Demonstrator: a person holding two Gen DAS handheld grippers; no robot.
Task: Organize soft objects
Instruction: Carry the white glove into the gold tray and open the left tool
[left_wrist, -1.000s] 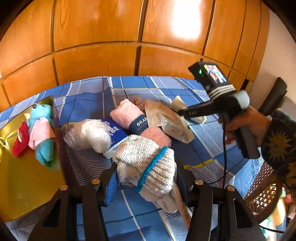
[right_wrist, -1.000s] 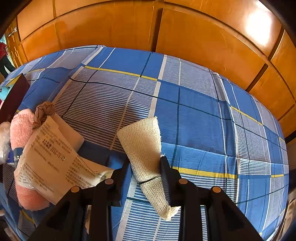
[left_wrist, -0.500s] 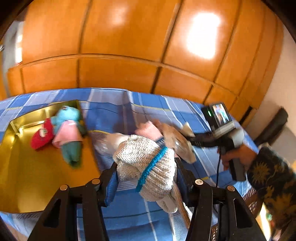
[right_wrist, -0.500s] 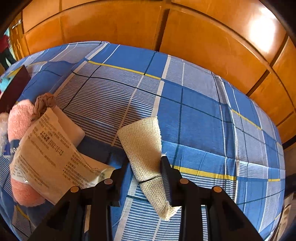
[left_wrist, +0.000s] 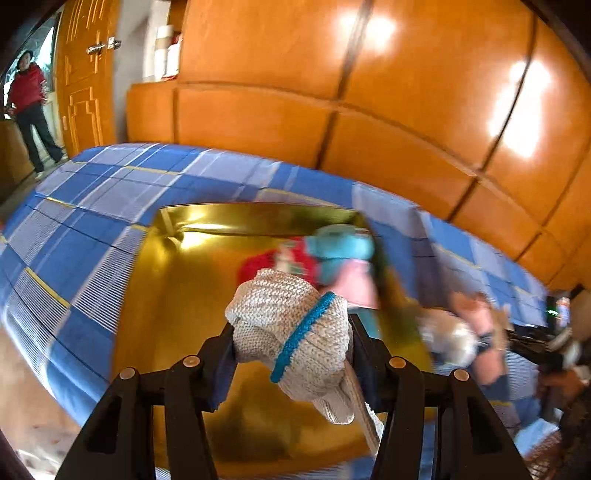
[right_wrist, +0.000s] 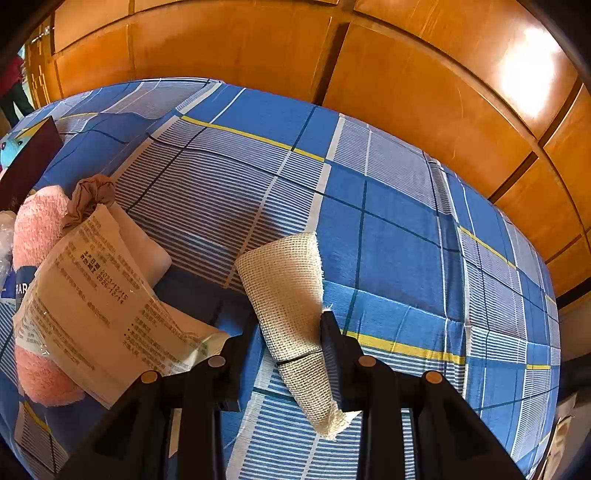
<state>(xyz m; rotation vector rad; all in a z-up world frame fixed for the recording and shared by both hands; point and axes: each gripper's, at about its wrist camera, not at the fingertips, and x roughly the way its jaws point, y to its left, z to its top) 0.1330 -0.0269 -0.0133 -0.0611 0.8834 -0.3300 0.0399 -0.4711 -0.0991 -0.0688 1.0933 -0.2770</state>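
1. My left gripper (left_wrist: 291, 349) is clamped on one knit glove (left_wrist: 291, 328), grey with a teal cuff band, which hangs over the gold tray (left_wrist: 166, 291).
2. I judge the glove light, limp and compressible; a pinch across its bunched middle suits it.
3. My right gripper (right_wrist: 288, 347) pinches one mesh gauze roll (right_wrist: 284, 280) against the blue plaid sheet (right_wrist: 399, 236). It looks soft and frayed, best held mid-body.
4. In the tray I count one teal plush toy (left_wrist: 341, 249), blurred.
5. Beside the gauze: one pink towel roll (right_wrist: 35, 225) and one printed packet (right_wrist: 96, 306).
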